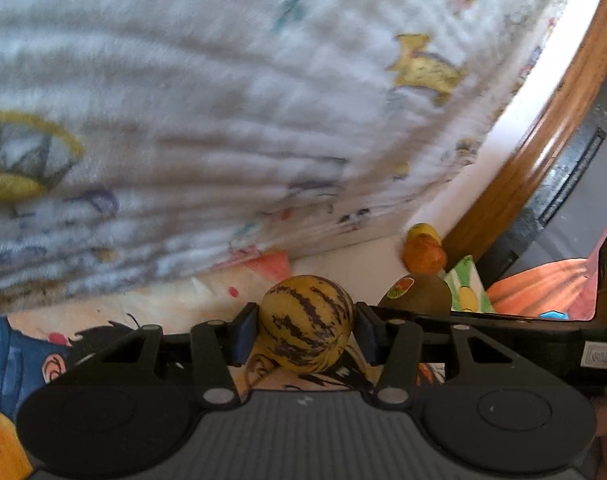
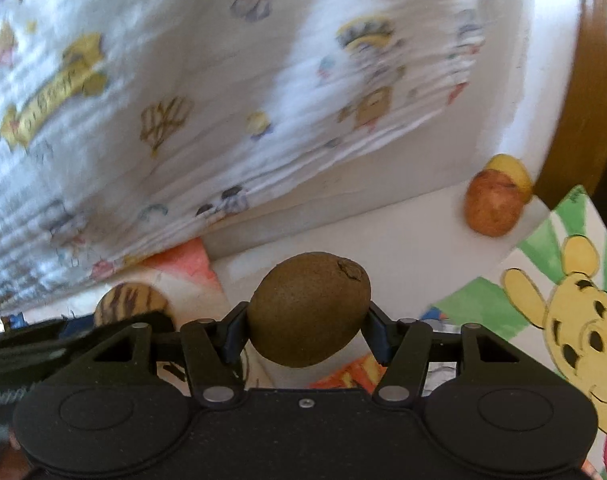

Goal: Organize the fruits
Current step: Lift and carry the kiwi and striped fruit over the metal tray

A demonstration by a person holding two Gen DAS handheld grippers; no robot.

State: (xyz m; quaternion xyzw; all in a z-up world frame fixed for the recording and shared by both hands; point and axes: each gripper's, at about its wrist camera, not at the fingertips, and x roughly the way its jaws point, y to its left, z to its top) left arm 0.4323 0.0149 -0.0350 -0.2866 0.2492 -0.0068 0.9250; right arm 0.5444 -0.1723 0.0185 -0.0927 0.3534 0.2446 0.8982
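Left grip: your left gripper point(image 1: 306, 326) is clamped on the striped yellow fruit point(image 1: 306, 322), one blue pad pressed to each flank, the fruit sitting squarely between the fingers and bulging past their tips.
Right grip: your right gripper point(image 2: 308, 320) is closed on the kiwi point(image 2: 308, 309), pads on its two sides; its long axis runs roughly across the fingers, tilted up to the right, scarred end at upper right.
Side by side: both loads ride close together above the cartoon drawings point(image 2: 563, 320), kiwi to the right of the striped fruit; each wrist camera catches the other's fruit at its edge.
Far corner: orange-red fruit point(image 2: 491, 204) rests on the white surface point(image 2: 343, 236), touching a yellow fruit point(image 2: 511, 170) behind it, near the wooden frame point(image 1: 543, 152).
Bearing: that pair lies ahead and to the right of both sets of fingers, well apart from them; judging by the views, your right hand is the nearer one.
Backdrop: printed white cloth point(image 1: 223, 120) hangs beyond the surface, blurred.
Likely call: if the fruits are to be grouped, carry right and forward, kiwi first.
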